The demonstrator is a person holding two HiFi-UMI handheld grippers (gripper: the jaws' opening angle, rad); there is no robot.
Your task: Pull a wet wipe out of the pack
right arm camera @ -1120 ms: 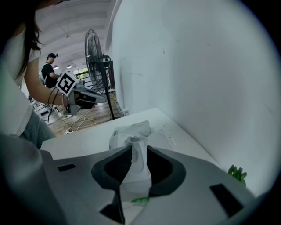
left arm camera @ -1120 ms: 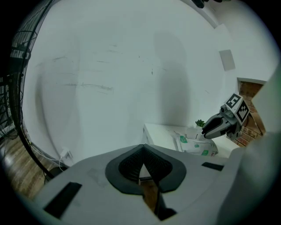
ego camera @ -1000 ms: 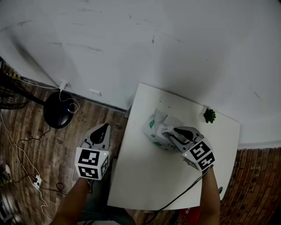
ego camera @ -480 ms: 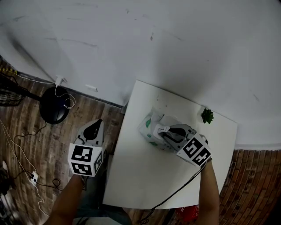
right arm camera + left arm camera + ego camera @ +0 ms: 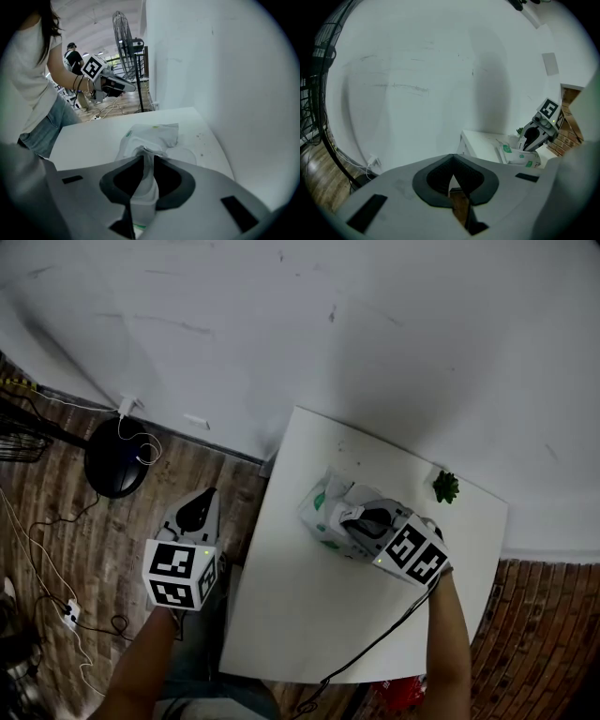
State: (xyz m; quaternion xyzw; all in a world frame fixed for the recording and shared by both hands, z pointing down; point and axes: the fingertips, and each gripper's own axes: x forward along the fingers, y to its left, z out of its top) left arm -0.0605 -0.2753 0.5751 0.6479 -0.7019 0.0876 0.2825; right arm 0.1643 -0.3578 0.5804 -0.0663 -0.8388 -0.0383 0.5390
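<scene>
A white wipe pack (image 5: pixel 326 512) with green marks lies on the white table (image 5: pixel 300 615); it also shows as the wipe pack (image 5: pixel 154 133) and, far off, the wipe pack (image 5: pixel 516 155). My right gripper (image 5: pixel 354 517) sits over the pack's top, shut on a wet wipe (image 5: pixel 144 176) that rises from the pack's opening between its jaws. My left gripper (image 5: pixel 195 517) hangs off the table's left edge above the floor, jaws shut with nothing between them; in its own view the left gripper (image 5: pixel 452 179) points toward the wall.
A small green plant (image 5: pixel 445 487) stands at the table's far right corner. A black fan base (image 5: pixel 114 463) and cables (image 5: pixel 56 596) lie on the wooden floor to the left. A white wall (image 5: pixel 328 324) runs behind the table. People stand in the background (image 5: pixel 75 61).
My right gripper has shifted left and tipped over the pack, its jaws now closed on the wipe. The left gripper drifted slightly left and stays off the table.
</scene>
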